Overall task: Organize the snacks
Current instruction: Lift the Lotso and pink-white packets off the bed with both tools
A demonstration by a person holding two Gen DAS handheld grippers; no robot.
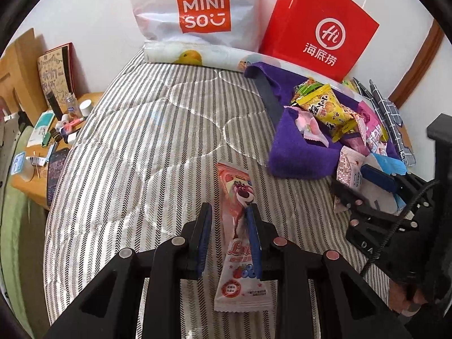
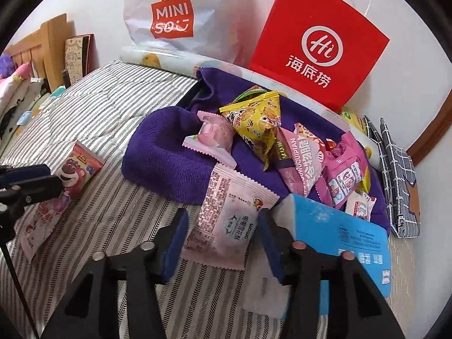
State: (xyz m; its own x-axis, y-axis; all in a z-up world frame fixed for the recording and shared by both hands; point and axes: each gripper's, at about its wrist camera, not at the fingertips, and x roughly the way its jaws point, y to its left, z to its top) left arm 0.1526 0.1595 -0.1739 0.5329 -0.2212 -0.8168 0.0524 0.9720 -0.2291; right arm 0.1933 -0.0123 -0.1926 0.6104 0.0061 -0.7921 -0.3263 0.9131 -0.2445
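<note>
A long pink strawberry-bear snack packet (image 1: 240, 243) lies on the striped bed between the open fingers of my left gripper (image 1: 230, 212); it also shows in the right wrist view (image 2: 56, 189). My right gripper (image 2: 223, 223) is open around a pale pink snack packet (image 2: 226, 223) that lies on the bed at the edge of a purple towel (image 2: 158, 155). A pile of snack packets (image 2: 296, 147) sits on the towel, with a yellow one (image 2: 254, 118) on top. In the left wrist view the pile (image 1: 333, 113) is at the right.
A blue and white pack (image 2: 341, 234) lies under my right gripper's right finger. A red paper bag (image 2: 319, 45) and a white Miniso bag (image 2: 175, 17) stand at the wall. A checked pouch (image 2: 398, 175) lies at the right. A cluttered wooden bedside table (image 1: 50, 130) is at the left.
</note>
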